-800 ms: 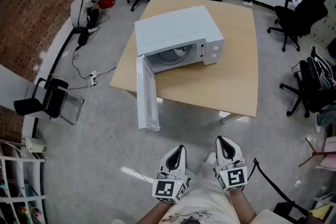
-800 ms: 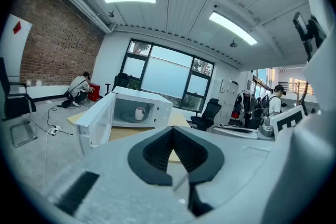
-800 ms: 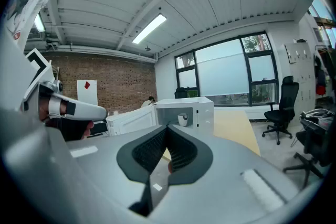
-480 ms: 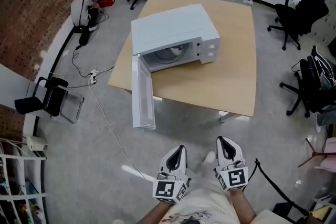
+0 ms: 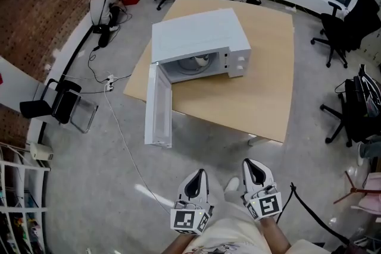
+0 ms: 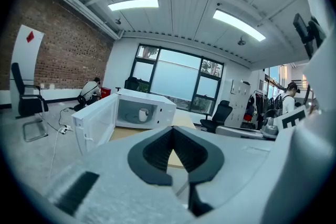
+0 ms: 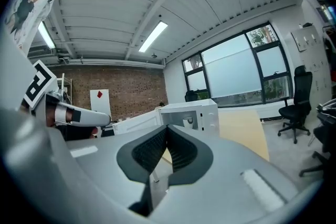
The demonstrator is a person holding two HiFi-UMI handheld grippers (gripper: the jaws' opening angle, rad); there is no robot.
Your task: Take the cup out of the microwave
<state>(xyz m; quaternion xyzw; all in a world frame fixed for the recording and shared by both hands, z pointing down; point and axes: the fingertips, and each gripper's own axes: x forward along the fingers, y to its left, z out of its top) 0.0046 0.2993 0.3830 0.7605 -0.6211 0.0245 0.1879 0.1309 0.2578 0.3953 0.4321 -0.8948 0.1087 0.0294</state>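
White left gripper [image 5: 199,175] and right gripper [image 5: 250,165], black ribbed pads [image 6: 159,150], square-marker cubes [image 5: 190,219], pale printed shirt [image 5: 229,241].

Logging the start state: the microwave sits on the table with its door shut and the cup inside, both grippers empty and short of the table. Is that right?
Not quite: the door is open, swung out past the table's edge, as the head view shows. The rest holds: the cup stands inside the microwave, and the left gripper and right gripper are empty, short of the table.

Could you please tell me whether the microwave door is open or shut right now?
Open: the microwave door stands swung wide, and the white cup shows inside the cavity.
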